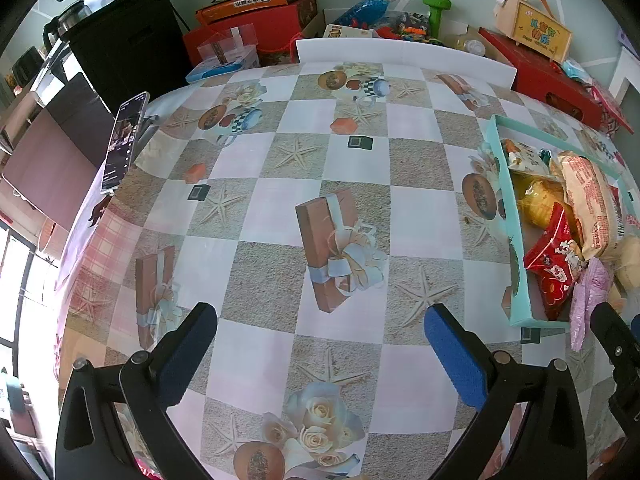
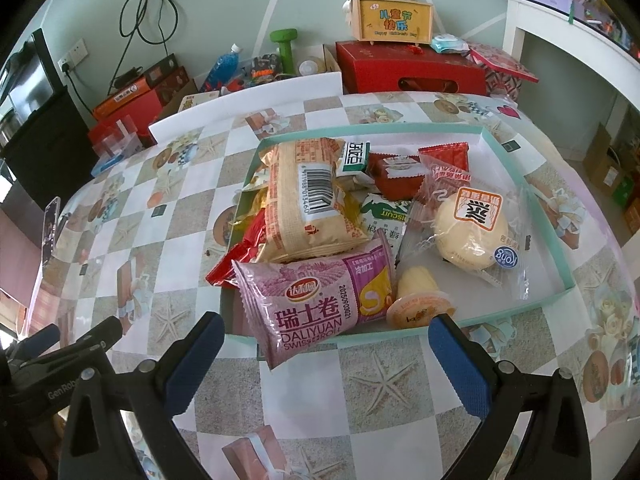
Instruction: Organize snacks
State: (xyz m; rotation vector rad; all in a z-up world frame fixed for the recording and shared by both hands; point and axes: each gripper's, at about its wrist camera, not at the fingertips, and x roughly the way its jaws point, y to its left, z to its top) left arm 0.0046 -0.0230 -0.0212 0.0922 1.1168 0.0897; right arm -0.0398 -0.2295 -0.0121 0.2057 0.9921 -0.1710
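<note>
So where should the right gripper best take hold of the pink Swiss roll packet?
Probably the crimped near end of the pink Swiss roll packet, approached from the front: it overhangs the teal tray's wall, facing the open right gripper.

1. The left hand-held gripper (image 1: 320,354) fills the lower frame, its blue-padded jaws spread wide with nothing between them.
2. Beneath it lies the bench (image 1: 280,152), covered in a checkered starfish-print cloth.
3. At the right edge, a teal tray (image 1: 516,240) holds piled snack packets, among them a red packet (image 1: 554,268).
4. A phone (image 1: 124,140) stands propped at the upper left.
</note>
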